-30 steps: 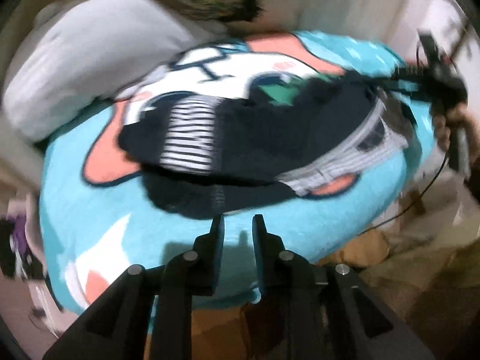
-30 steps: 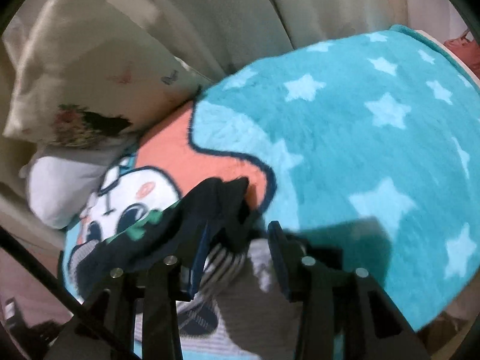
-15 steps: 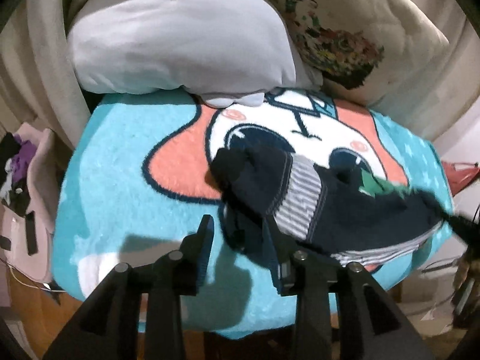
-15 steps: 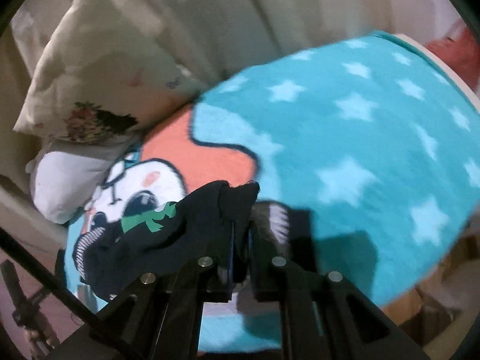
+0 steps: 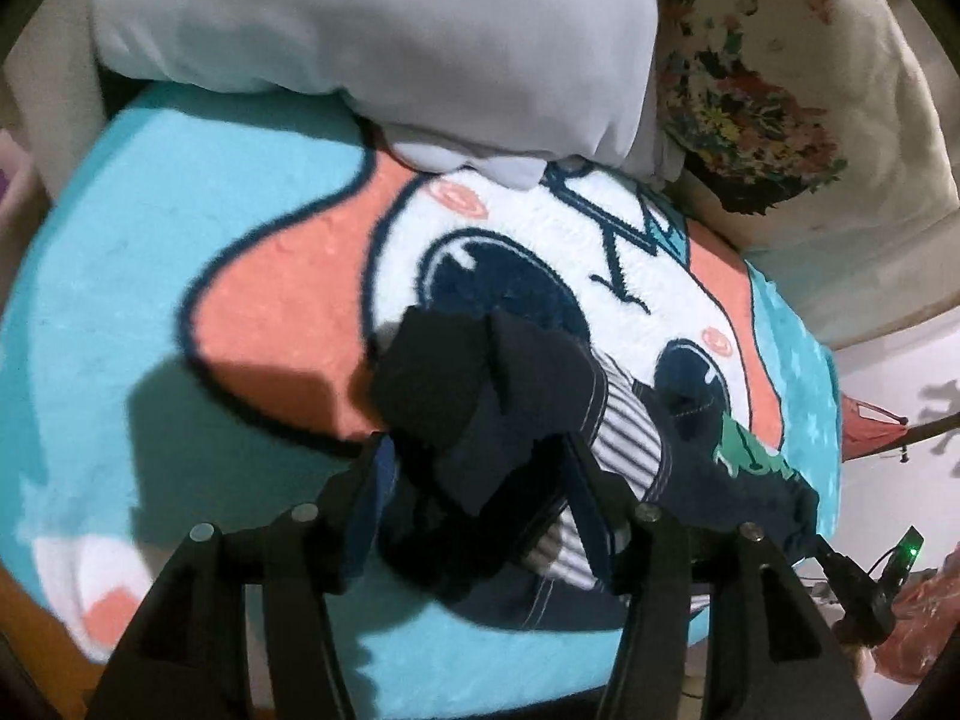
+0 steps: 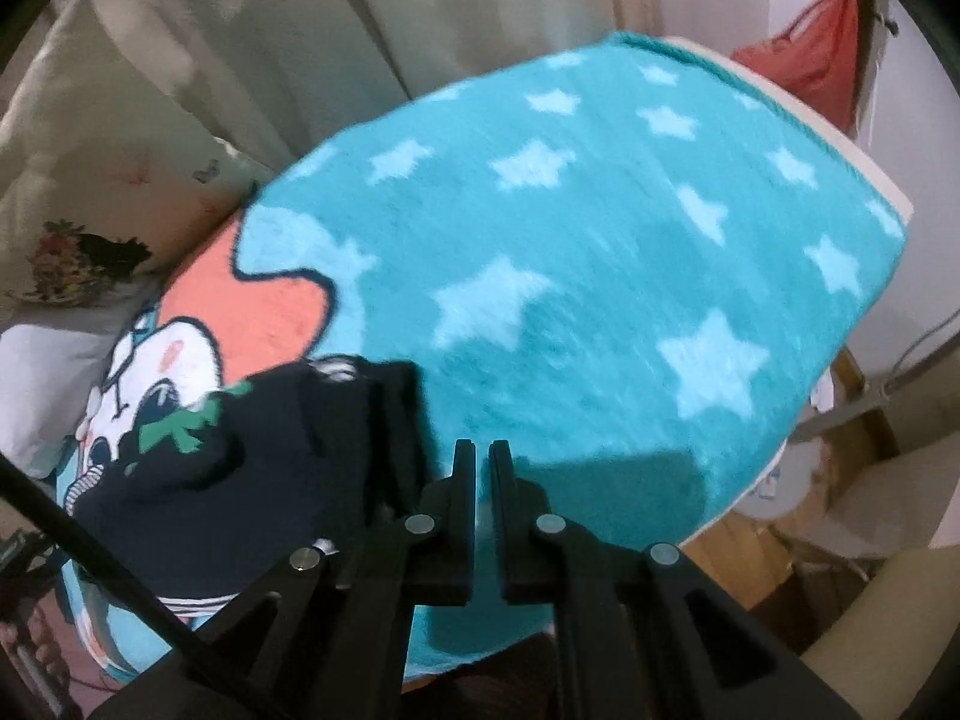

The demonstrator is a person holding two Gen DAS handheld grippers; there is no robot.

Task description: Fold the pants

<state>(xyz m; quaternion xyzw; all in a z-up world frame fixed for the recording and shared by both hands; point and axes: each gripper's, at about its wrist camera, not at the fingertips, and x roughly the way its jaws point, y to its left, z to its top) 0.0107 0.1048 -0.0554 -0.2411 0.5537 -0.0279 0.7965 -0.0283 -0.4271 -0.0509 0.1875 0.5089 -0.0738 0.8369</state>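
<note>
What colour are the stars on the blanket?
Light blue stars on a teal blanket, clearest in the right wrist view.

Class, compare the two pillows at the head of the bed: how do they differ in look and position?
The grey pillow is plain; the cream pillow carries a floral print. The grey pillow overlaps the blanket; the cream pillow lies beside it, mostly off the blanket. Both are soft and sit at the same end.

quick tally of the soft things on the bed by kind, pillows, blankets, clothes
pillows: 2, a grey pillow and a cream floral pillow
blankets: 1, the teal cartoon blanket
clothes: 1, the dark pants, bunched on the blanket
total: 4
</note>
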